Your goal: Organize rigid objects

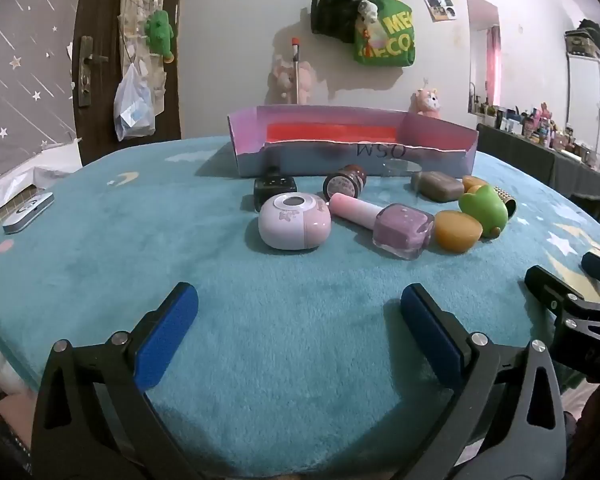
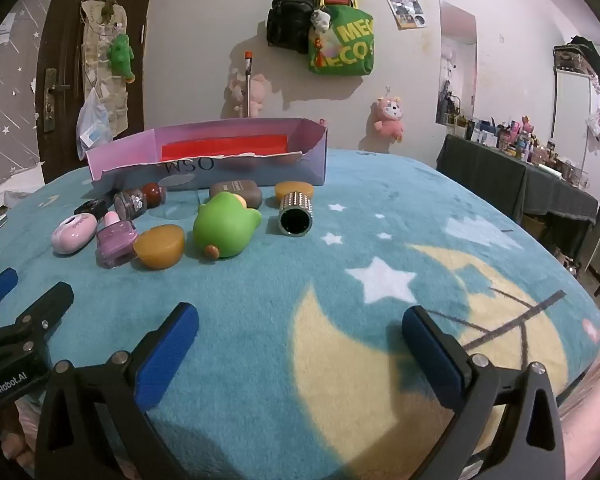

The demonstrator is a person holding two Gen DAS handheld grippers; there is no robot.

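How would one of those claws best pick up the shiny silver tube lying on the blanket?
Probably across its round studded sides, from above, using the right gripper. The silver tube lies on its side, open end facing that gripper, with bare blanket to its right; the green toy sits left, apparently apart.

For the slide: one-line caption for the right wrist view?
Right gripper open and empty over the blanket; toy clutter, green frog among it, sits before the open box.
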